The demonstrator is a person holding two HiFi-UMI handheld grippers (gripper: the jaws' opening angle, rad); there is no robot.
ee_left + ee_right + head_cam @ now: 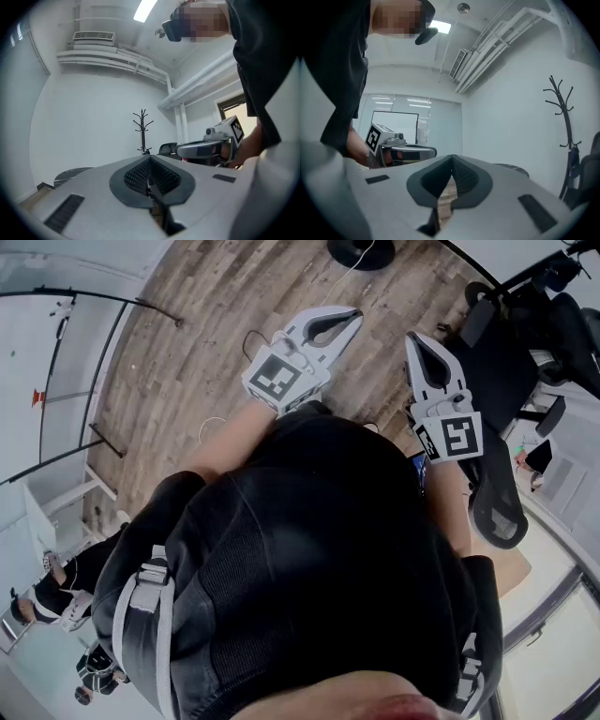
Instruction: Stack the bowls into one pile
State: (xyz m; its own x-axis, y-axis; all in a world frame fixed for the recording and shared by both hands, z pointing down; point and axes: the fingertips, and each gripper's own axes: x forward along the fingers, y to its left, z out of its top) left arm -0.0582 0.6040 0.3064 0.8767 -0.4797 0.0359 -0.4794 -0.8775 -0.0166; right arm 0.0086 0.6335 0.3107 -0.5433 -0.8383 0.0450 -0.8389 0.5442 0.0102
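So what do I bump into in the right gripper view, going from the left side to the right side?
The person's dark top → the left gripper with its marker cube → the right gripper in the middle, fingers together → the coat stand.

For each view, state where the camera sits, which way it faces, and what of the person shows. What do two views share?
Head view: on the head, looking steeply down at the wooden floor; dark clothing, forearms, left tongs and right tongs, both shut, show.
Left gripper view: on the left tongs, facing level; dark clothing shows.
Right gripper view: on the right tongs, facing level; dark clothing shows.
Shared: both gripper views show the coat stand.
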